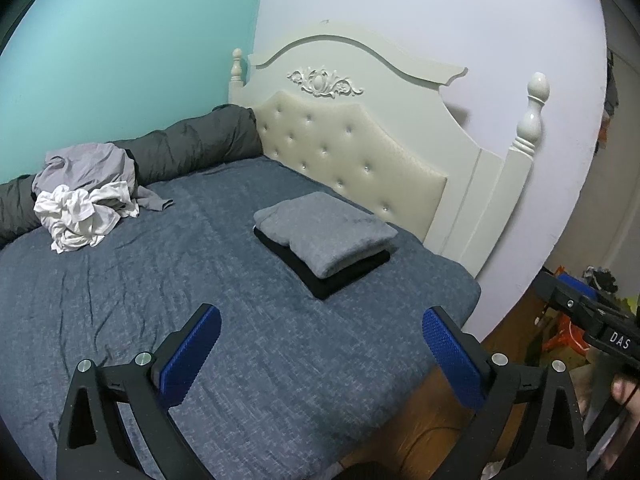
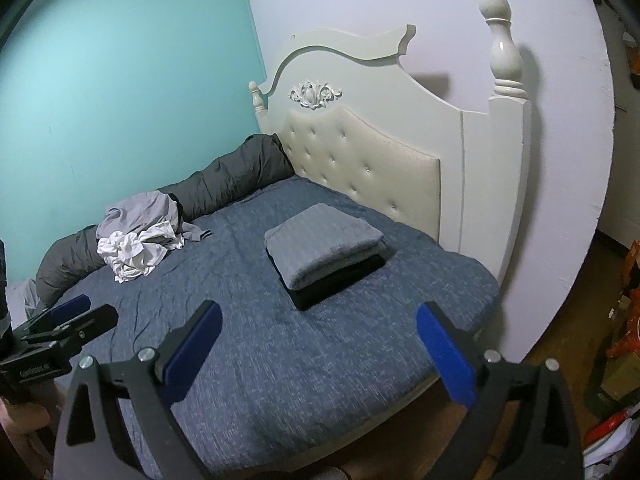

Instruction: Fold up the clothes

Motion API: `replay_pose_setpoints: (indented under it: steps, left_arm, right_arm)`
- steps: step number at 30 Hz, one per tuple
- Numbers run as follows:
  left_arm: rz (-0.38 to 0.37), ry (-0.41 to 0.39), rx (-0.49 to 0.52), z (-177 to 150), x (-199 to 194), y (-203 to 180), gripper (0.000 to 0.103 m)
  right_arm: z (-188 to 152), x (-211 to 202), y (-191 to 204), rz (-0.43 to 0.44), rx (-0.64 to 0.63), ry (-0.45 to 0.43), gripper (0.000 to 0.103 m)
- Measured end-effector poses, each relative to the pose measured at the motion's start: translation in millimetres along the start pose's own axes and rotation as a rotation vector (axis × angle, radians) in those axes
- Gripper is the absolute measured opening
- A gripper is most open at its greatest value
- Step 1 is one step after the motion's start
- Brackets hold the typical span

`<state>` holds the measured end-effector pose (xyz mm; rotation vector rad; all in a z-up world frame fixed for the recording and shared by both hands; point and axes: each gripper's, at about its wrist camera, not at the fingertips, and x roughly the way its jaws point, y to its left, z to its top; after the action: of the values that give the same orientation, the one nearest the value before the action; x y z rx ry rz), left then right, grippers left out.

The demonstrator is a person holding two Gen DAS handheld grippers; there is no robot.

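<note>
A folded grey garment point(image 1: 326, 232) point(image 2: 324, 240) lies on top of a folded black one point(image 1: 344, 276) point(image 2: 340, 280) near the head of the bed. At the far left of the mattress sits a crumpled pile: a white garment point(image 1: 80, 216) point(image 2: 132, 256) and a lilac-grey one point(image 1: 88, 164) point(image 2: 140, 212). My left gripper point(image 1: 320, 314) hangs open over the near part of the sheet, short of the stack, with nothing between its blue pads. Beside it my right gripper point(image 2: 319, 309) is also open and empty, just in front of the same stack.
The bed has a blue-grey sheet point(image 1: 160, 300) and a cream tufted headboard point(image 1: 360, 152). A rolled dark grey duvet point(image 1: 192, 140) runs along the teal wall. Wooden floor point(image 1: 440, 400) and clutter point(image 2: 624, 340) lie to the right of the bed.
</note>
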<state>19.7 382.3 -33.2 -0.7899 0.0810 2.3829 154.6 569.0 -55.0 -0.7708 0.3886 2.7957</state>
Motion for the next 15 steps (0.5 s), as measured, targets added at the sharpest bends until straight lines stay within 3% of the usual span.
replay_pose_setpoints:
  steps: [15]
  left_arm:
    - [-0.020,-0.003,0.004,-19.2,-17.2,1.4,0.103]
  right_arm:
    - [-18.3,-12.4,13.1,-0.013,-0.039,0.004,0.099]
